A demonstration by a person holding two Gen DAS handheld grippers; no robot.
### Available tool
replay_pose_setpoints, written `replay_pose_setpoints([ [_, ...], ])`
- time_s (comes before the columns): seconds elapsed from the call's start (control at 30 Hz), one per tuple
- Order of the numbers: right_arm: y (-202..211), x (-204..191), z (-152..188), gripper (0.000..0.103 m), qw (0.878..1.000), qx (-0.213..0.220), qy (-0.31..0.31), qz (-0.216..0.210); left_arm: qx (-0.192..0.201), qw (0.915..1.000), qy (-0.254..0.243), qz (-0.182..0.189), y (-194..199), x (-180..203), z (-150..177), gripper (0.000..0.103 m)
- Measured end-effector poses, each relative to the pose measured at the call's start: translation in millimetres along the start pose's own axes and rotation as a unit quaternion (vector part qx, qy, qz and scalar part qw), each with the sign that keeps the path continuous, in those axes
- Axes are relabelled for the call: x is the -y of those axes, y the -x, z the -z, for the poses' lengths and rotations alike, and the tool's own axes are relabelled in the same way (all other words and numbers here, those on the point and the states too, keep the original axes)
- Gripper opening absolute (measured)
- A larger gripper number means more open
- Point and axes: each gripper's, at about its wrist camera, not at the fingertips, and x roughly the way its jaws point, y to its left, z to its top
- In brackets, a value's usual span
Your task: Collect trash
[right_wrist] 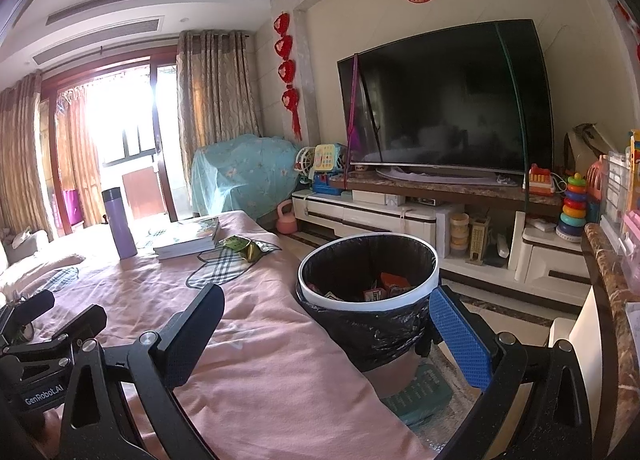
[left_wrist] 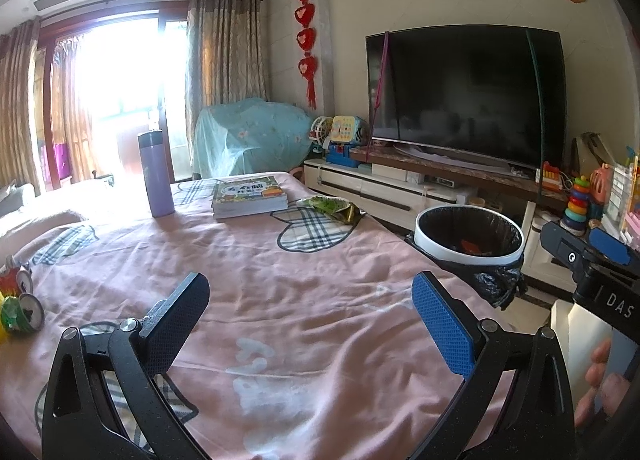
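Note:
A white trash bin (left_wrist: 468, 236) lined with a black bag stands beside the pink-covered table (left_wrist: 280, 300); it shows close in the right wrist view (right_wrist: 368, 288) with red packaging inside. A green and gold snack wrapper (left_wrist: 332, 209) lies on the table next to the books, and it also shows in the right wrist view (right_wrist: 246, 246). Crushed cans (left_wrist: 20, 300) lie at the table's left edge. My left gripper (left_wrist: 312, 308) is open and empty over the table. My right gripper (right_wrist: 324, 324) is open and empty, just in front of the bin.
A purple flask (left_wrist: 154, 173) and a stack of books (left_wrist: 250, 195) stand at the table's far end. A TV (left_wrist: 468, 95) on a low white cabinet with toys fills the right wall. A marble-edged counter (right_wrist: 612, 300) is at the right.

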Motion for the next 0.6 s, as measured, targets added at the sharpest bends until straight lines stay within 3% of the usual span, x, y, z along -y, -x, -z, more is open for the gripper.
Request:
replay_pose_setpoints([
  [0.6,-7.8,2.6,-4.6,0.103,1.000,-0.015,0.001,-0.009,0.009,0.9999,0.001,0.006,-2.4,-5.9,-6.0,0.103],
])
